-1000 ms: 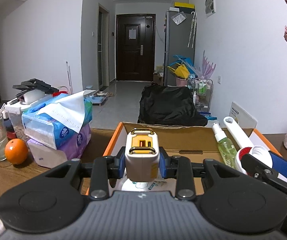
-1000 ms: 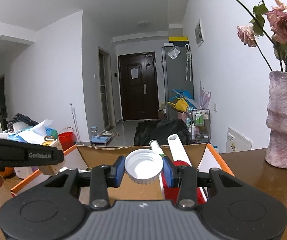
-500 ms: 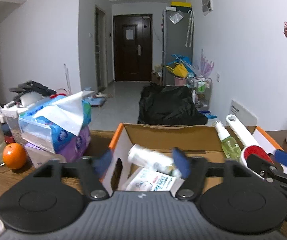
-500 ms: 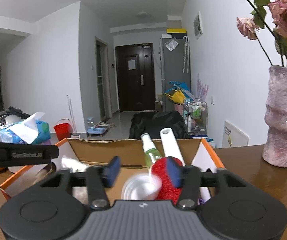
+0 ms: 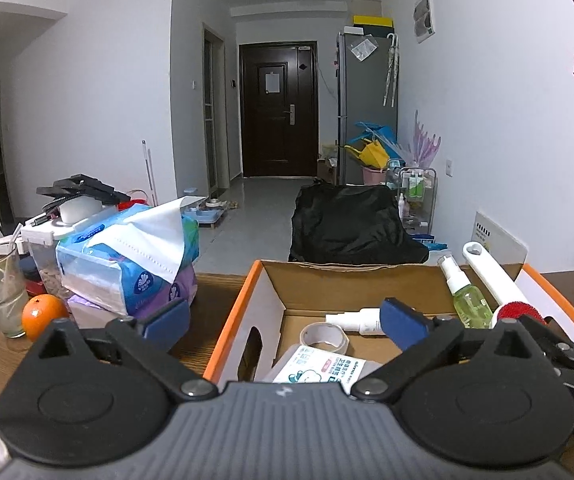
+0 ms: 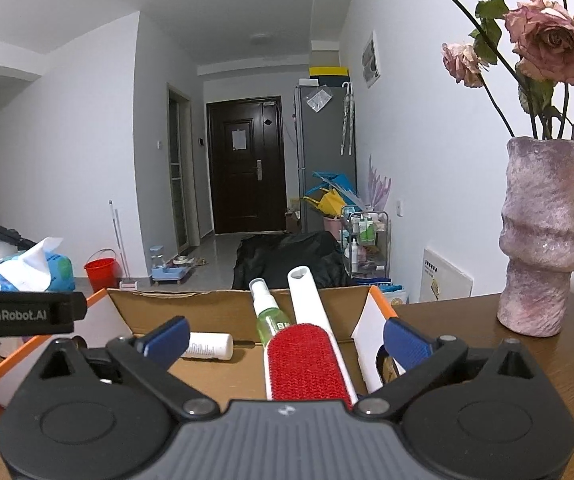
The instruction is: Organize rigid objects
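**Letting go over the box**

Hanging over the cardboard box (image 5: 265,280), the left gripper (image 5: 283,322) and the right gripper (image 6: 285,338) are both gaping wide, having just been opening, with nothing pinched. Inside are lying a tape roll (image 5: 324,334), a white bottle (image 6: 209,346) at 10 o'clock, a green spray bottle (image 6: 267,320) and a lint brush (image 6: 307,356). They are looking light, hard and a bit slippery. Grabbing each across its middle is looking best.

One cardboard box (image 5: 271,292), two spray bottles (image 5: 467,300), one tape roll (image 5: 324,335), one lint brush (image 6: 307,356).
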Tool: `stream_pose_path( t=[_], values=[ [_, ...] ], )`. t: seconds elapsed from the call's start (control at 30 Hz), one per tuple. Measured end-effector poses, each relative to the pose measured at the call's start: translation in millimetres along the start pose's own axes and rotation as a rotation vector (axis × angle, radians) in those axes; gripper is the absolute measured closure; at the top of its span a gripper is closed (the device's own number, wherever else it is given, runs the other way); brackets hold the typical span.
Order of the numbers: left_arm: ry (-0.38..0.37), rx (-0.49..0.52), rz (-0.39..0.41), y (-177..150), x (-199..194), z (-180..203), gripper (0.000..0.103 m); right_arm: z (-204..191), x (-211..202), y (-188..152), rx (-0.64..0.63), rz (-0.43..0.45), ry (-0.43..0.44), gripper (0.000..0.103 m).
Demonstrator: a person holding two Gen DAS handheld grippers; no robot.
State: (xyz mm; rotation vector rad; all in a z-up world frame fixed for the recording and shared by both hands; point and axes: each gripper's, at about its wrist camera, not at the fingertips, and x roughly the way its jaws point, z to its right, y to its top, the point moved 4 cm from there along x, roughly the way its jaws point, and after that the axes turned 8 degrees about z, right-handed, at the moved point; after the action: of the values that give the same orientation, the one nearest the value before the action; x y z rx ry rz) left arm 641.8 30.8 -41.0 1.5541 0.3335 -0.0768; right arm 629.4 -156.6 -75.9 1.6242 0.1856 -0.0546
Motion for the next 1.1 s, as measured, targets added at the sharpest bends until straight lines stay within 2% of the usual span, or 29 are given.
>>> stream_pose_path(
  t=[0.27, 0.5, 0.8, 1.1],
  values=[
    [-0.012, -0.009, 0.013, 4.4, -9.4, -0.5, 0.0, 0.8, -7.1, 5.1, -0.015, 0.001, -0.005, 0.0],
    [-0.033, -0.012, 0.044, 10.0, -32.8, -4.5, 0.0, 0.7, -25.6, 10.3, -0.035, -0.01, -0.006, 0.0],
    [-0.05, 0.004, 0.07, 12.3, -80.1, -11.8, 0.0, 7.3, -69.4, 16.8, -0.036, -0.021, -0.016, 0.0],
    [-0.067, 0.034, 0.061, 3.2, -144.0, -15.2, 0.0, 8.0, -134.8, 23.8, -0.037, -0.018, 0.003, 0.0]
  ],
)
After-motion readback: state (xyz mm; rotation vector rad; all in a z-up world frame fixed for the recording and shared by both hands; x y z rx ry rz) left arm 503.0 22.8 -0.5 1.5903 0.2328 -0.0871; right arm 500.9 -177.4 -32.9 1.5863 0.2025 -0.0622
